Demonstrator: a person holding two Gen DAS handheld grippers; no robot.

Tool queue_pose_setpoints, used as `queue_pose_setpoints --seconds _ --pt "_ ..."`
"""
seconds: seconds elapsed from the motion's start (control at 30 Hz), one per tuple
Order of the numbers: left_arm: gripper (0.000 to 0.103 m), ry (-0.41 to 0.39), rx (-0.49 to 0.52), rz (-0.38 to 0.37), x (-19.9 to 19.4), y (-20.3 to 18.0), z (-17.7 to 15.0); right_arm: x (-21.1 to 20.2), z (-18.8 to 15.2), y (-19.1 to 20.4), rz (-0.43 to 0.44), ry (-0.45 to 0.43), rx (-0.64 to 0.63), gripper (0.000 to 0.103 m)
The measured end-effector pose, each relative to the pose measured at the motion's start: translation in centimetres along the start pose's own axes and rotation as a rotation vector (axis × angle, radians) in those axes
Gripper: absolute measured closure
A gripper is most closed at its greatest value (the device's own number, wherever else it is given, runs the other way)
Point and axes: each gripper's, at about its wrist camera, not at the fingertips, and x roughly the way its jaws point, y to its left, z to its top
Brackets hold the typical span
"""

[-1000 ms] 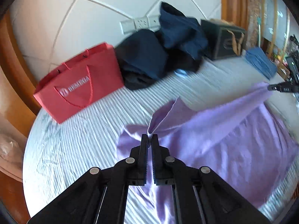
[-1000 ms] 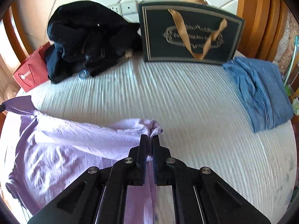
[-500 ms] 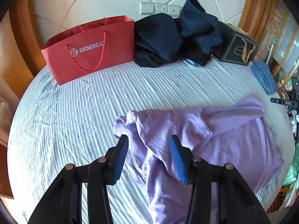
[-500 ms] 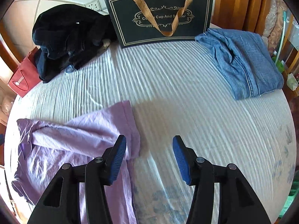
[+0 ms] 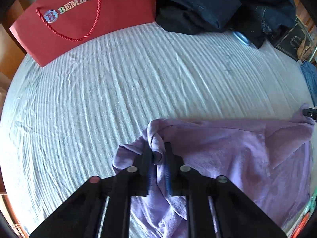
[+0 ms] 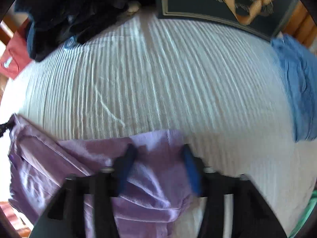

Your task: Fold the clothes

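A purple garment [image 5: 227, 148] lies crumpled on the bed. In the left wrist view my left gripper [image 5: 158, 148] points steeply down at the garment's left corner. Its jaws are closing, and a bunched fold of the purple cloth is pinched between them. In the right wrist view my right gripper [image 6: 158, 152] stands low over the garment [image 6: 79, 158] at its right edge. Its blue pads [image 6: 190, 170] are wide apart in a blurred frame, closing, with the cloth's edge between them and not pressed.
The bed's white ribbed sheet [image 5: 138, 79] stretches beyond the garment. A red paper bag [image 5: 79, 19] and a pile of dark clothes [image 5: 198, 6] stand at the far side. A black gift bag [image 6: 218, 0] and a folded blue garment [image 6: 297, 89] sit at the right.
Both grippers let go of the lifted purple cloth, which dropped onto the bed. Both then sank closer to it. The left one has closed again on a bunched corner.
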Motion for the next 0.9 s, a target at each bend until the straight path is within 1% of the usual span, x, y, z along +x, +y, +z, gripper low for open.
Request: queue_pose_setpoints --seconds 0.07,0.13,0.2,0.27,0.3,0.33,0.37,0.4,0.47,0.5,0.6,0.67,0.73,0.8,0.9 --pt "0.096 -0.04 0.018 0.059 -0.4 -0.3 0.2 -0.9 0.8 0.7 -0.043 -0.05 -0.035 0.1" --pt "0.097 -0.09 0.018 0.114 -1.0 -0.5 1.2 -2.0 2.1 0.6 -0.062 -0.117 -0.027 0.101" --pt "0.096 -0.132 0.0 0.145 -1.6 -0.3 2.7 -2.9 3.6 0.4 -0.065 -0.183 0.006 0.101" --pt "0.094 -0.146 -0.034 0.159 -1.6 0.2 4.4 -3.0 5.2 0.3 -0.078 -0.218 0.022 0.1" --pt "0.093 -0.141 -0.056 0.153 -1.6 0.4 5.1 -2.9 5.9 0.3 -0.087 -0.225 0.031 0.092" --pt "0.091 -0.133 -0.074 0.127 -1.9 0.7 5.4 -3.0 6.2 0.2 -0.089 -0.231 0.048 0.084" --pt "0.086 -0.124 -0.092 0.098 -2.2 0.9 5.6 -3.2 6.5 0.0 -0.09 -0.238 0.066 0.059" --pt "0.084 -0.133 -0.097 0.085 -3.1 1.1 5.5 -3.5 6.7 -0.2 -0.092 -0.244 0.084 0.044" --pt "0.065 -0.181 -0.083 0.084 -5.7 1.7 4.2 -4.9 5.6 -0.6 -0.081 -0.281 0.093 0.044" --pt "0.063 -0.192 -0.078 0.082 -6.7 2.0 3.4 -5.6 4.9 -0.8 -0.076 -0.3 0.096 0.044" --pt "0.062 -0.185 -0.068 0.055 -9.2 3.0 -1.1 -7.0 1.1 -1.6 -0.031 -0.318 0.089 0.044" --pt "0.062 -0.167 -0.054 0.057 -9.8 3.6 -4.5 -7.3 -2.0 -2.4 -0.013 -0.311 0.091 0.044" --pt "0.062 -0.145 -0.048 0.068 -9.9 4.0 -7.5 -7.2 -5.4 -2.9 -0.017 -0.276 0.101 0.044" --pt "0.062 -0.129 -0.058 0.054 -9.9 4.3 -10.2 -7.2 -8.8 -3.4 -0.028 -0.243 0.126 0.044" --pt "0.062 -0.117 -0.053 0.031 -10.2 3.9 -13.8 -7.3 -13.6 -4.3 0.018 -0.21 0.189 0.044"
